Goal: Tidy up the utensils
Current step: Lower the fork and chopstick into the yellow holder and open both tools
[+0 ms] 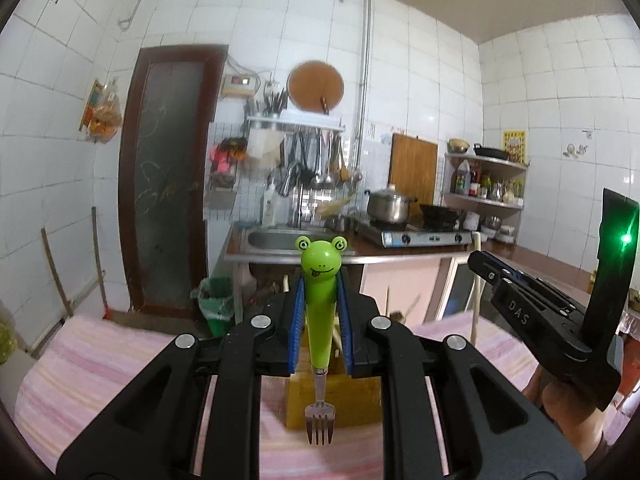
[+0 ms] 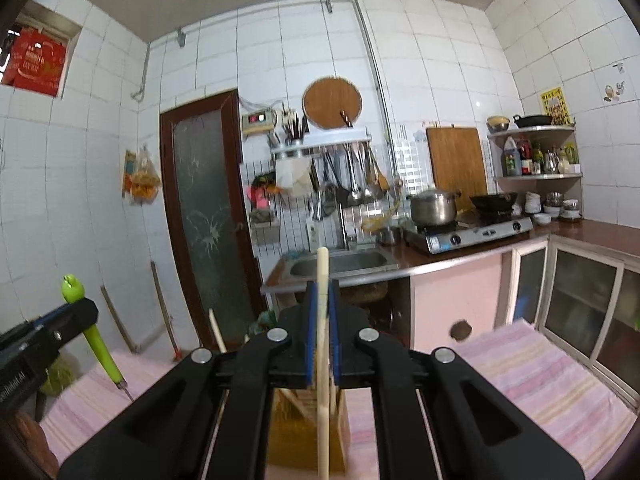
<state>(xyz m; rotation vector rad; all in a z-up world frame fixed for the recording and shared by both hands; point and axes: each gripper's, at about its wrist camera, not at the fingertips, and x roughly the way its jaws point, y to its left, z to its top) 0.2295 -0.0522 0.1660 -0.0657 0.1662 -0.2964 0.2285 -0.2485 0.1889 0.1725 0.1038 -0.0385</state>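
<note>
My left gripper is shut on a green frog-handled fork, held upright with the tines pointing down above a yellow wooden utensil holder. My right gripper is shut on a pale wooden stick-like utensil, upright, its lower end over the same holder. The right gripper also shows at the right of the left wrist view. The fork and left gripper show at the left of the right wrist view.
The holder stands on a table covered with a pink striped cloth. Other wooden sticks stand in the holder. Behind are a kitchen counter with a sink, a gas stove with a pot, and glass-door cabinets to the right.
</note>
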